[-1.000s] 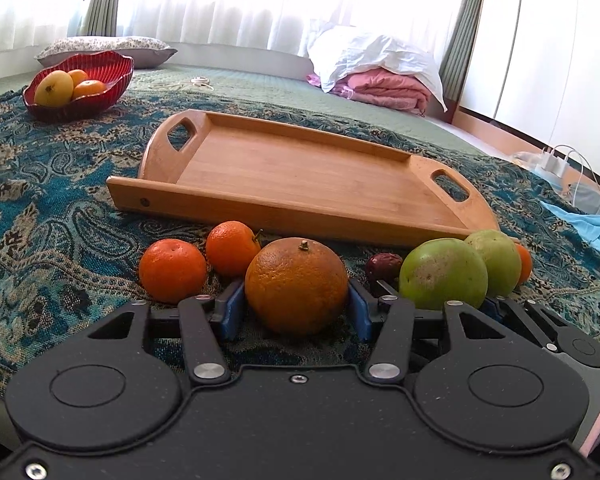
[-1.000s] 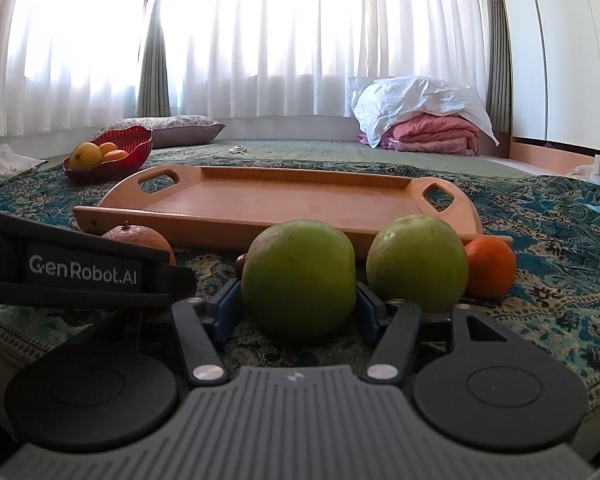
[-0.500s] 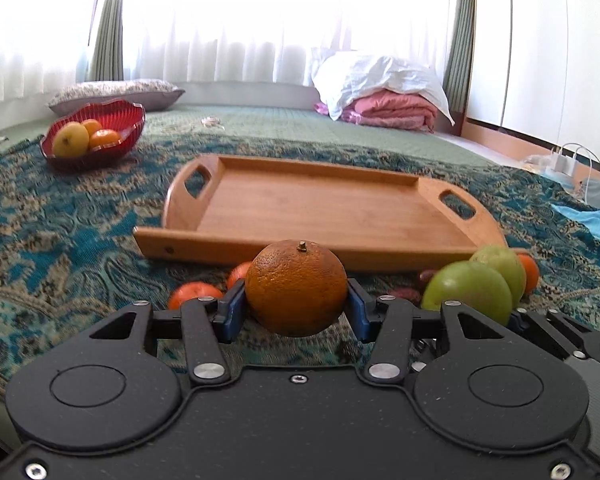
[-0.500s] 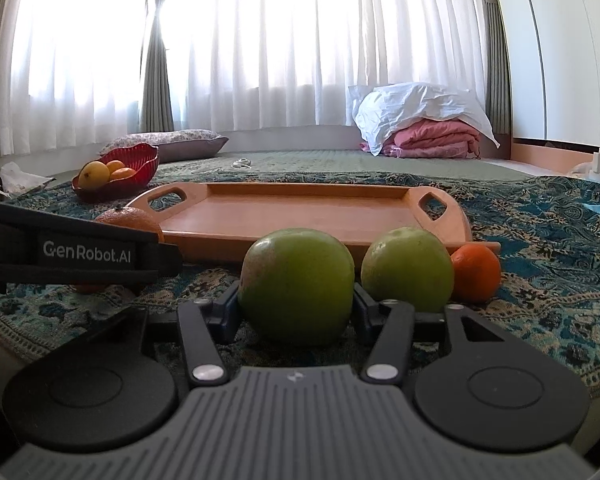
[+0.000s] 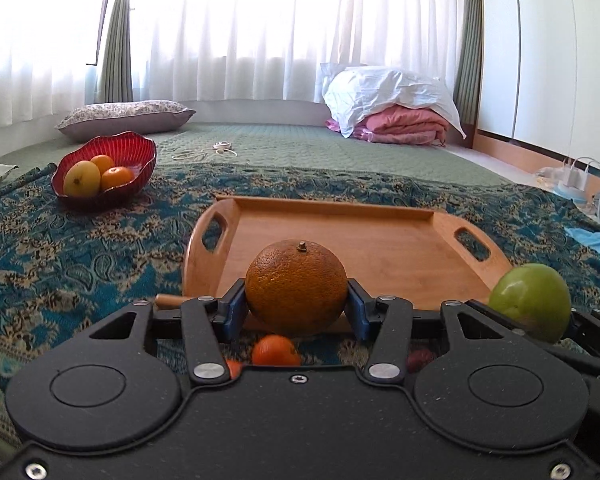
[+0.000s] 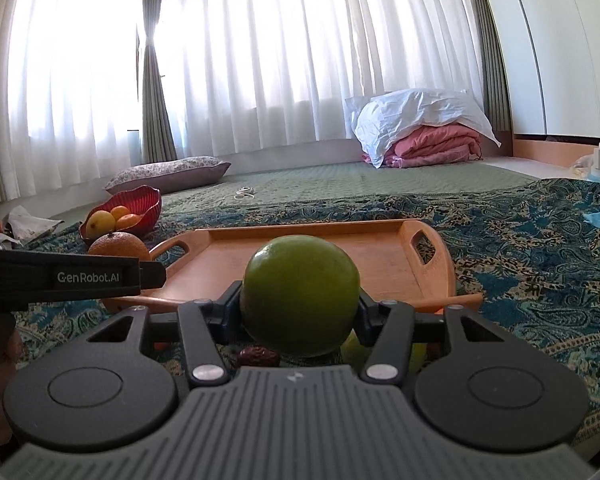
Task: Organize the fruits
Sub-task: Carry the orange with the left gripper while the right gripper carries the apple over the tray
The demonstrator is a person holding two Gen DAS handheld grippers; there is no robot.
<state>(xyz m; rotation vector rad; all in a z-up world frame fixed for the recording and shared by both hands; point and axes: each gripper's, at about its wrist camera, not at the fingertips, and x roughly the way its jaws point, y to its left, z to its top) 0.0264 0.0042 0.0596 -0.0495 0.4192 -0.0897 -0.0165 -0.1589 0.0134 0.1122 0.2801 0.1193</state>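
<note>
Carrying fruit, both raised off patterned cloth (image 5: 80,264): left gripper (image 5: 296,314) clamped on large orange (image 5: 296,286), right gripper (image 6: 300,316) clamped on green apple (image 6: 300,294). Wooden tray (image 5: 400,248) just ahead, bare. Next, likely: forward over rim, lower, release apart.

- Home interior, a bedroom or sleeping room by the look of it.
- Far wall: wide window behind white sheer curtains (image 6: 300,60), with grey-green drapes (image 5: 114,40) gathered at the sides.
- Far right: folded pink blanket (image 5: 400,126) with a white pillow (image 5: 388,88) on top.
- Far left: patterned pillow (image 5: 126,120) lying flat.
- Green quilted mat (image 5: 300,152) beyond, blue paisley spread (image 5: 60,248) near.
- Right edge: chargers (image 5: 572,176) with cables.
</note>
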